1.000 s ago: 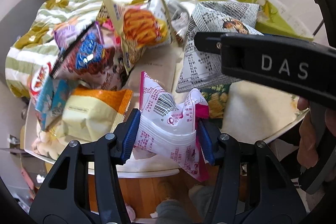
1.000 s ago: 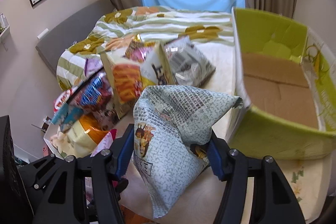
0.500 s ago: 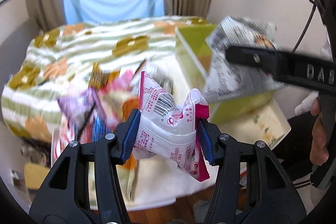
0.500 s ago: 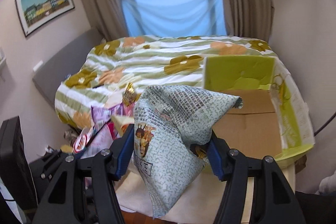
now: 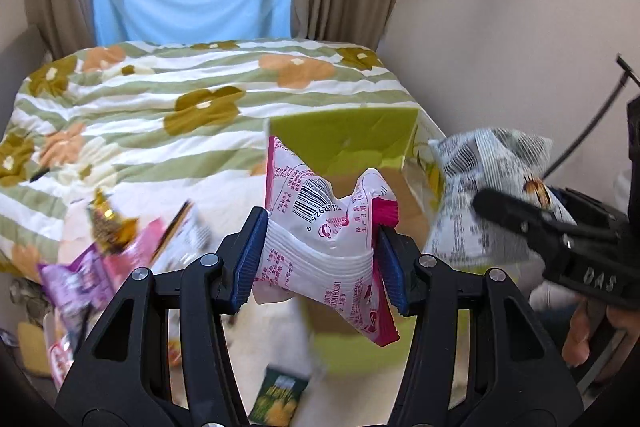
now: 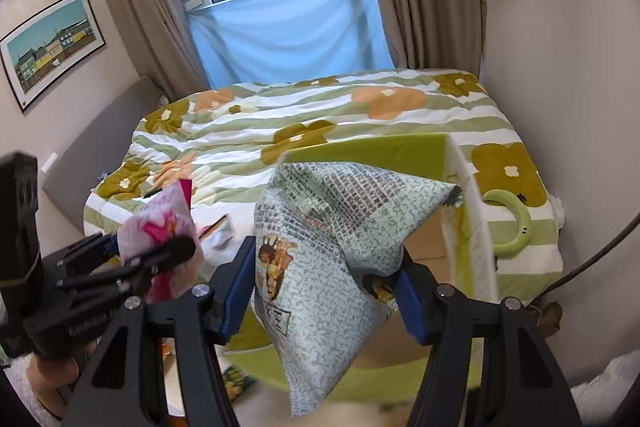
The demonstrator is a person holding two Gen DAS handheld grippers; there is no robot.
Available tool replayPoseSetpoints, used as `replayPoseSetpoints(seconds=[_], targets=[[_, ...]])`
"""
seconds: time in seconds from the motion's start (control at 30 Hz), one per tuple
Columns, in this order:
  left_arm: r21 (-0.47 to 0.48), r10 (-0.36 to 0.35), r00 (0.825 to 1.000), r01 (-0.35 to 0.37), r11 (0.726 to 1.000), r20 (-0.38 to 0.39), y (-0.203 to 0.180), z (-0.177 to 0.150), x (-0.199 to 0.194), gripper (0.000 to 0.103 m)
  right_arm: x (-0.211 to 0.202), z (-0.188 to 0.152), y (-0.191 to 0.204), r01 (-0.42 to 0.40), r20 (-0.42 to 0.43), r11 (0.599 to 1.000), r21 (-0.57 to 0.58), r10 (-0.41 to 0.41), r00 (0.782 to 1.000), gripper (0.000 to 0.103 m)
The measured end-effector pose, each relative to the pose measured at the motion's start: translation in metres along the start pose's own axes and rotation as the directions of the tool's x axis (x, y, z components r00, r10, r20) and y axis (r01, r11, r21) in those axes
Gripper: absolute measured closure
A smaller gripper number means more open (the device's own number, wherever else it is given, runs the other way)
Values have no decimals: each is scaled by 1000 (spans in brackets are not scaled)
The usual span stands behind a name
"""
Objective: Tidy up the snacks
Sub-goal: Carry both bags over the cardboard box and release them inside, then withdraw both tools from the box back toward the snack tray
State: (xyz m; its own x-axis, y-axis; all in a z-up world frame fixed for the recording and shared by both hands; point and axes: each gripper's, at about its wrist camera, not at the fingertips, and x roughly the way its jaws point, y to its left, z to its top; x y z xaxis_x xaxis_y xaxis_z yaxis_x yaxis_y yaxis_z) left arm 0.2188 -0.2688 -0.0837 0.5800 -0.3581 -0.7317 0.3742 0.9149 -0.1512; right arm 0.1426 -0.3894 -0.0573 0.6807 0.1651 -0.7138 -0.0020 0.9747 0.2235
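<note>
1. You are working over a large green cardboard box with a brown floor (image 6: 432, 247), standing open on the table at the foot of the flower-patterned bed quilt (image 6: 360, 115). The part of its floor that shows looks bare; the rest is hidden behind the bags, so judge the box as barely filled, if at all.

2. You are holding the pale green, crinkled plastic snack bag printed with dense black text (image 6: 320, 267) in the right gripper (image 6: 324, 291). The blue pads are pressing its sides in, so the claw is clamped on it at a middling width. The bag is hanging in front of the box's near wall and partly over its opening.

3. You are holding the white-and-pink foil snack packet with a barcode (image 5: 324, 247) in the left gripper (image 5: 320, 259), jaws nearly as narrow as they go, pinching the packet's waist. It is hanging in front of the box too, left of the right-hand bag.

4. You are leaving behind a blurred heap of loose packets on the table to the left: a purple pouch (image 5: 72, 279), a gold-foil wrapper (image 5: 108, 227) and others too smeared to name. A small dark green and yellow packet (image 5: 280, 395) is lying near the table's front edge.

5. Judgement: the task is early. Two bags are in the air and not yet released; the heap is left to sort. Both releases into the box look like the step in hand.
</note>
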Motion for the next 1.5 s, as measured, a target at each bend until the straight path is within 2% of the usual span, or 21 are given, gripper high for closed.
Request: replayPoseSetpoints(seconds=[0.27,0.3,0.4,0.53,0.8,1.0,1.1,1.17,1.23,1.27,1.33,1.5], targets=[[-12,20,992,-22,1000,-127,-33,37,90,52,34,22,-54,-19,-58,1000,8,19,998,45],[-9,26,989,-27,1000,-143,-32,38,98,48,38,22,-60,-22,-67,1000,12,23,997,45],[-26,62,986,-67,997,-157,-31,39,111,1,47,21,-72,-32,-89,999,26,34,995,45],[-79,14,989,-25,997,-144,-22,30,103,1,53,18,-81,-33,-110,999,34,37,993,45],[-77,29,989,-41,996,-142,-15,20,81,1,51,22,-72,-20,-117,999,-27,16,993,44],[-80,30,991,-41,996,-133,-10,27,78,1,72,49,-59,-46,-129,996,-71,36,991,43],[-67,54,990,-63,996,-128,-5,32,78,1,89,60,-54,-91,-146,993,-70,80,986,42],[-69,55,990,-64,996,-130,-1,33,78,1,99,64,-50,-103,-144,992,-77,91,985,34],[-66,57,989,-66,996,-134,1,33,78,1,102,66,-49,-99,-117,992,-82,89,989,5],[-63,60,989,-69,996,-136,2,32,78,1,101,65,-49,-97,-108,992,-82,88,990,1],[-59,63,988,-72,996,-143,4,31,78,1,99,63,-51,-81,-93,994,-79,73,993,0],[-52,53,987,-62,997,-154,2,27,80,1,91,52,-59,-43,-126,998,-46,37,991,0]])
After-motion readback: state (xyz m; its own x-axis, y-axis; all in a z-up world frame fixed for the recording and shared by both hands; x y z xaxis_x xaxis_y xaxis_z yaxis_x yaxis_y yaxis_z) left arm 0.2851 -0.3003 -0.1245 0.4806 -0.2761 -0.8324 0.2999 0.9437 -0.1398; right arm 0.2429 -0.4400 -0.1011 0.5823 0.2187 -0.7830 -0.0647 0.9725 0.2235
